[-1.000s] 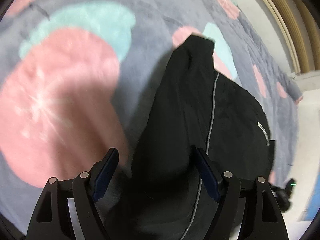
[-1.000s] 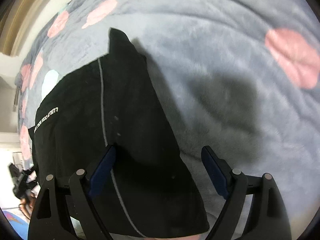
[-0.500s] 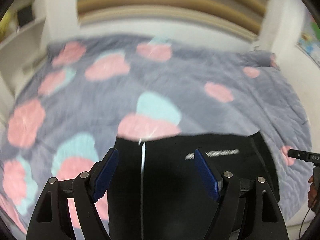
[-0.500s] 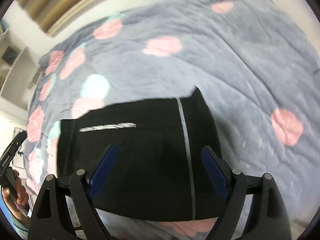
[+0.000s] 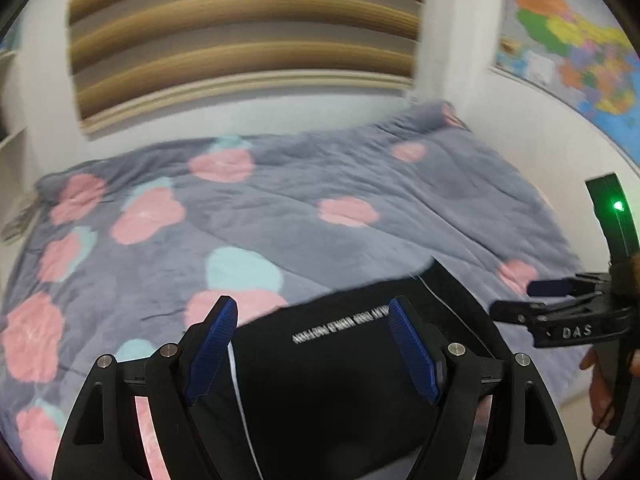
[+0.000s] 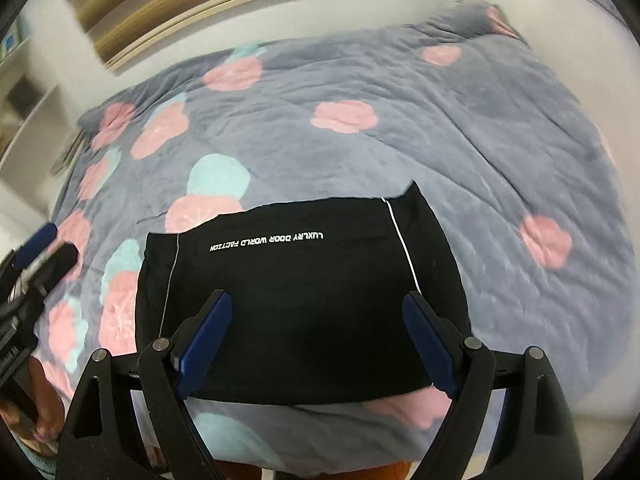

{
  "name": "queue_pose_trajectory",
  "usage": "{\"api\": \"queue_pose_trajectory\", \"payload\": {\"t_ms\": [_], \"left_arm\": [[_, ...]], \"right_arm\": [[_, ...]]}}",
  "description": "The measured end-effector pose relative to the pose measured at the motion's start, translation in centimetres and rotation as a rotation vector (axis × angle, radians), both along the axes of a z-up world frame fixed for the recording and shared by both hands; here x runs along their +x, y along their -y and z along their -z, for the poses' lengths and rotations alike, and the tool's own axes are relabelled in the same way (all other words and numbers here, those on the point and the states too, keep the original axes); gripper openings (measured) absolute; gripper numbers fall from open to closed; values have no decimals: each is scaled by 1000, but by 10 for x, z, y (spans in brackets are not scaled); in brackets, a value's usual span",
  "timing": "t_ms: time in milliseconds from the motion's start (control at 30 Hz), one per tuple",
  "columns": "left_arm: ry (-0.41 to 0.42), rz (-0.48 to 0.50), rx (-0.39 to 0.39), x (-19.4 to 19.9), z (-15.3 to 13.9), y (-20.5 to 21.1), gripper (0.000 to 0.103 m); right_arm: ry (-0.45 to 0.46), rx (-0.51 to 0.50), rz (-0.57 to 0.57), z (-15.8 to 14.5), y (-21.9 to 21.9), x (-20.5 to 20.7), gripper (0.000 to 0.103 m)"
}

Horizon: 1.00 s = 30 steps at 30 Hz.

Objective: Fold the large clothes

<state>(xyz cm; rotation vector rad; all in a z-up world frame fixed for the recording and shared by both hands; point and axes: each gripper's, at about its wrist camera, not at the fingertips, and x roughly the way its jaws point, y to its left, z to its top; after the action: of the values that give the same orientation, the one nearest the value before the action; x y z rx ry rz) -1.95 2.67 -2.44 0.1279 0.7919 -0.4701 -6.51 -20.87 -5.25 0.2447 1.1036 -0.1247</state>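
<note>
Garment, black and folded to a rectangle, lies flat on the bed near its front edge, long side running left to right, directly below and ahead of both tools. Left tool and right tool hang above it, wide open, empty; neither looks nearer.

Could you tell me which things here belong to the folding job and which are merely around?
Job:
- black garment, folded on the bed
- left gripper, open
- right gripper, open

Merely around:
- flowered grey blanket
- wall map
- striped blind
</note>
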Motion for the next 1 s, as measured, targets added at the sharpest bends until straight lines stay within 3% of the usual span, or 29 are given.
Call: {"api": "queue_pose_trajectory", "payload": {"t_ms": [100,200,433,600,800,1000], "left_arm": [[-38,66,31,-4,4,1,79],[-61,63,49,-14,2,1,79],[-62,-154,48,-58,-8,10,79],[-44,-334,87,-107,-13,49,79],[-96,-397,105,-132,-23,77,79],[-101,-391,74,-142,-33,78,79]], "right_arm": [[4,-7,44,-2,-10,-16,88],[-14,-21,-6,0,-17,-23,88],[39,-78,-205,-7,-8,-45,88],[32,-78,-296,-11,15,-58,88],[38,-97,-361,-18,21,-71,88],[51,-95,-333,-24,17,-77,88]]}}
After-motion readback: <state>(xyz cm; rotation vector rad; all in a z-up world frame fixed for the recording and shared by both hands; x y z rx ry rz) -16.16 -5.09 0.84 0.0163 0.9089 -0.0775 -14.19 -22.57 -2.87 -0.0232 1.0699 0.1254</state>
